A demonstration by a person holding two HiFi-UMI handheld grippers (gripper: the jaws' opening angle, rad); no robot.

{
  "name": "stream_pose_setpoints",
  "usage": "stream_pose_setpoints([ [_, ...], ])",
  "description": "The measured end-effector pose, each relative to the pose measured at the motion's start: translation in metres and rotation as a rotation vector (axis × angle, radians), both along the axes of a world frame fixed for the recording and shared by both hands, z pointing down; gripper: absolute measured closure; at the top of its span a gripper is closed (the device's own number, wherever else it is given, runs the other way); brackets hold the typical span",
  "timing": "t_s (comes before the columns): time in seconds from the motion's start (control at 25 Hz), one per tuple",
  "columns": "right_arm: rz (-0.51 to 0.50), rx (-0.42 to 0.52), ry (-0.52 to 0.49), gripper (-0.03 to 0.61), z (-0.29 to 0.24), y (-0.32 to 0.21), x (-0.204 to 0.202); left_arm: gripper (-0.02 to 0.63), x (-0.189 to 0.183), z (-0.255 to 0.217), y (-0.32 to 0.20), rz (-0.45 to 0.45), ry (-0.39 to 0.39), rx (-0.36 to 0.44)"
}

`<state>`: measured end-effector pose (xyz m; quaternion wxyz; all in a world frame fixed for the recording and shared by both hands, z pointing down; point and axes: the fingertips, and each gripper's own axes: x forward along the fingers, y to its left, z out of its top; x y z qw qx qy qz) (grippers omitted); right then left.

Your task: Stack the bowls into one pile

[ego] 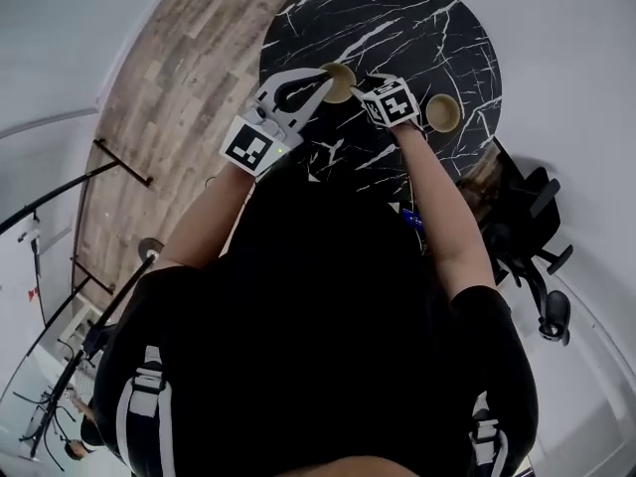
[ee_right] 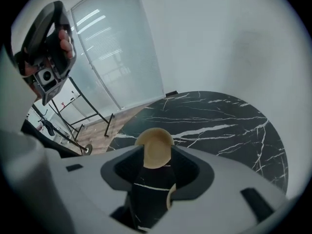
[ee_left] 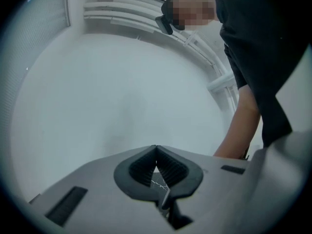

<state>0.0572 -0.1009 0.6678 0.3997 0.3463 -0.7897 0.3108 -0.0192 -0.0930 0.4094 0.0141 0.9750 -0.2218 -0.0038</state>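
Observation:
Two tan bowls stand on the round black marble table (ego: 437,28). One bowl (ego: 338,80) (ee_right: 155,147) lies just beyond the tips of my right gripper (ego: 360,91) (ee_right: 156,153), whose jaws stand open and tilt down at it without touching it. A thin tan edge (ee_right: 170,197) shows low in that gap; what it belongs to I cannot tell. The other bowl (ego: 442,112) sits to the right of the right hand. My left gripper (ego: 320,82) (ee_left: 156,149) is shut and empty, its tips close to the left side of the first bowl, and it faces a white wall.
Wooden floor (ego: 169,97) lies left of the table, with black metal stands (ego: 119,162) on it. A black office chair (ego: 532,232) stands at the right. A frosted glass wall (ee_right: 117,43) rises behind the table. The table's far half is bare marble.

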Motion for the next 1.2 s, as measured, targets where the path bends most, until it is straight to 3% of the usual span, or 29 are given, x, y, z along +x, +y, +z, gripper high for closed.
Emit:
stream_pose_setpoints([
  [0.24, -0.017, -0.11, 0.058, 0.371, 0.033, -0.018, -0.011, 0.609, -0.019, 0.012, -0.006, -0.06, -0.03, -0.009],
  [0.76, -0.041, -0.204, 0.132, 0.376, 0.087, -0.049, -0.019, 0.609, -0.04, 0.027, -0.023, -0.143, -0.003, -0.062],
  [0.96, -0.054, -0.252, 0.177, 0.427, 0.101, -0.049, -0.02, 0.609, -0.046, 0.028, -0.025, -0.148, -0.007, -0.065],
  [1.08, -0.029, -0.276, 0.204, 0.555, 0.106, -0.048, -0.015, 0.609, -0.051, 0.031, -0.025, -0.152, -0.011, -0.082],
  [1.2, 0.019, -0.317, 0.179, 0.566, 0.105, -0.047, -0.012, 0.609, -0.05, 0.031, -0.028, -0.146, 0.001, -0.083],
])
